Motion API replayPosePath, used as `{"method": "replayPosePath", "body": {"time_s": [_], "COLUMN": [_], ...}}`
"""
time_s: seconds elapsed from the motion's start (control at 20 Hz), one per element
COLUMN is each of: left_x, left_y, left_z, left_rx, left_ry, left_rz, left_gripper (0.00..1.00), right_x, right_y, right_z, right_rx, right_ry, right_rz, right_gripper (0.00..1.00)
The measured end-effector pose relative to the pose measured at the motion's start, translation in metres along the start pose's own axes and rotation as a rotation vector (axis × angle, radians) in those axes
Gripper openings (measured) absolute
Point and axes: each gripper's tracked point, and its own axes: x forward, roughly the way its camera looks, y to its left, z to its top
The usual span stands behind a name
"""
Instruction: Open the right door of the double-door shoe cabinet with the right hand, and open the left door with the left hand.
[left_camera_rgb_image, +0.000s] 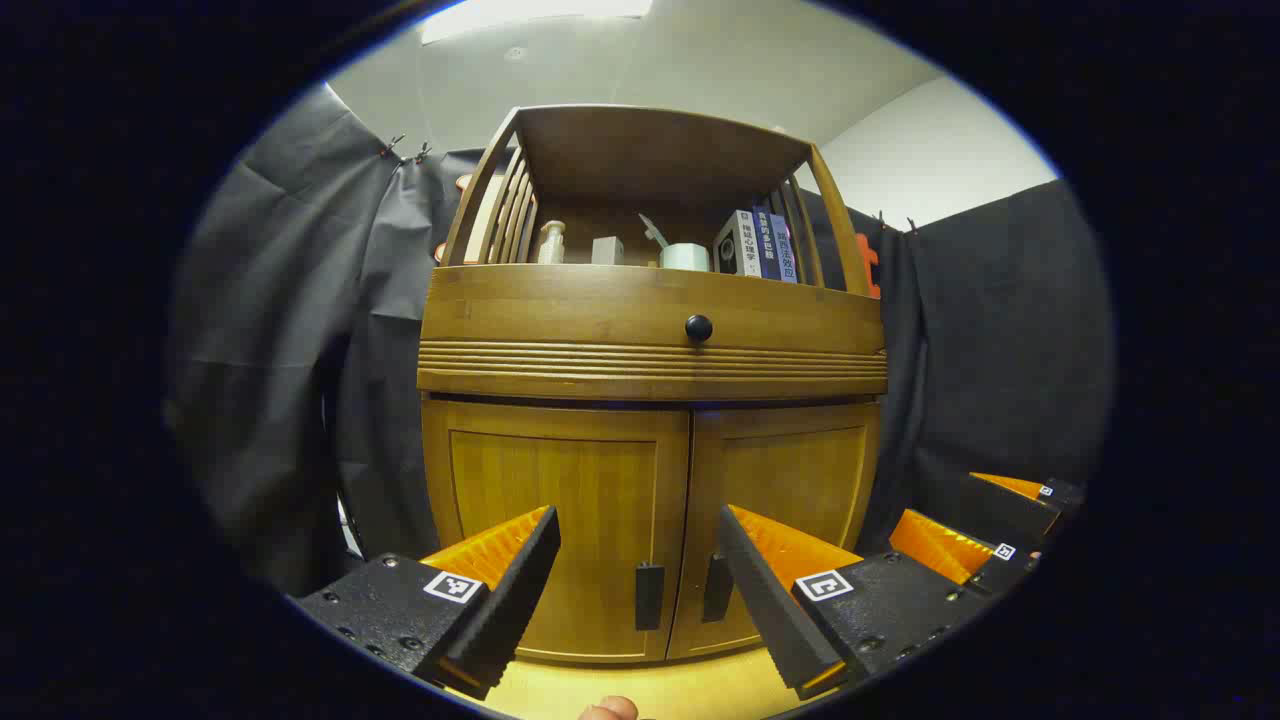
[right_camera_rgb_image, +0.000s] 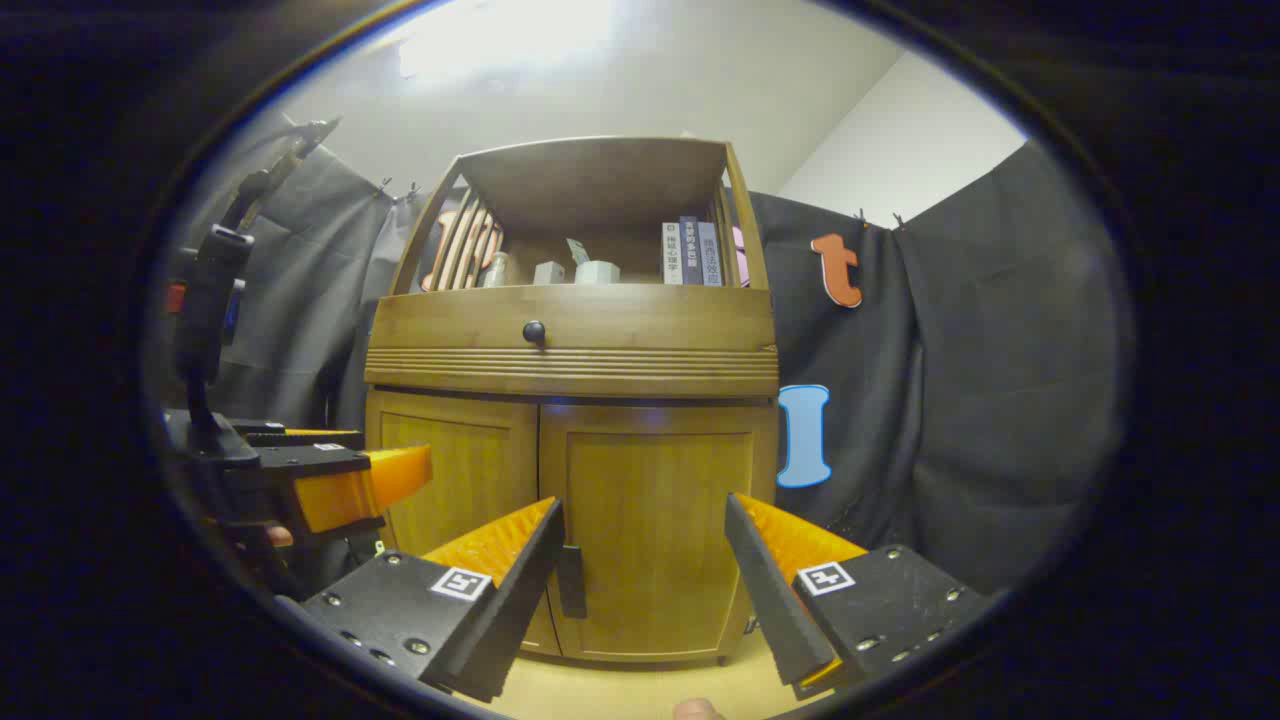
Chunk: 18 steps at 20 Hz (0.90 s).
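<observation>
In the left gripper view, the left gripper (left_camera_rgb_image: 640, 545) hangs wide before the cabinet (left_camera_rgb_image: 652, 330), both doors shut (handles at the middle seam, low down). In the right gripper view, the right gripper (right_camera_rgb_image: 645, 535) gapes wide before the right door (right_camera_rgb_image: 655, 520), holding nothing.

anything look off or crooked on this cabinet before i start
Nothing stands out. Both doors, left and right, sit shut and flush, the drawer is closed, and the books on the shelf stand upright.
</observation>
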Motion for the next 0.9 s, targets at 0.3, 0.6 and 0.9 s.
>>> {"method": "replayPosePath", "body": {"time_s": [0.3, 0.6, 0.9], "left_x": [-0.009, -0.017, -0.022], "left_y": [0.009, 0.023, 0.039], "left_z": [0.005, 0.012, 0.020], "left_rx": [0.010, 0.019, 0.026], "left_ry": [-0.010, -0.023, -0.036], "left_rz": [0.015, 0.043, 0.076], "left_gripper": [0.96, 0.96, 0.96], "right_x": [-0.007, -0.015, -0.010], "right_y": [0.004, 0.012, 0.013], "right_z": [-0.003, -0.001, -0.019], "right_rx": [0.005, 0.011, 0.026], "right_ry": [-0.001, -0.005, 0.023], "right_rz": [0.012, 0.029, 0.031], "right_gripper": [0.95, 0.95, 0.95]}}
